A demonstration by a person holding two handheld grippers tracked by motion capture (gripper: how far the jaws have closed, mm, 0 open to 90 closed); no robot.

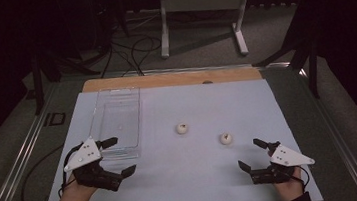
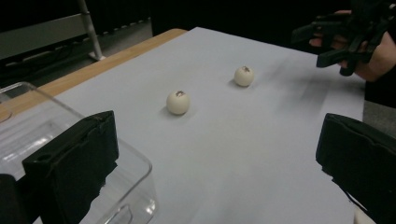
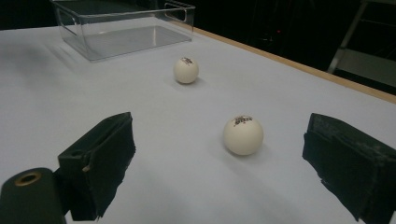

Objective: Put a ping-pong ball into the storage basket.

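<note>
we hold both grippers, left (image 1: 117, 156) and right (image 1: 250, 154), jaws spread wide near two smooth white balls (image 1: 182, 128) and a clear plastic bin (image 1: 116, 121).

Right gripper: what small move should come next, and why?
Probably ease the right gripper forward so its open jaws straddle the nearer ball. That ball lies on the sheet just ahead of it, between the jaw lines, untouched; the clear bin holds no ball.

Two small white printed balls, one (image 1: 182, 128) mid-table and another (image 1: 226, 138) to its right, lay on the pale blue tabletop (image 1: 200, 178), alongside one clear rectangular plastic bin (image 1: 116, 122). Two black handheld grippers, left (image 1: 119, 157) and right (image 1: 250, 154), were present.
</note>
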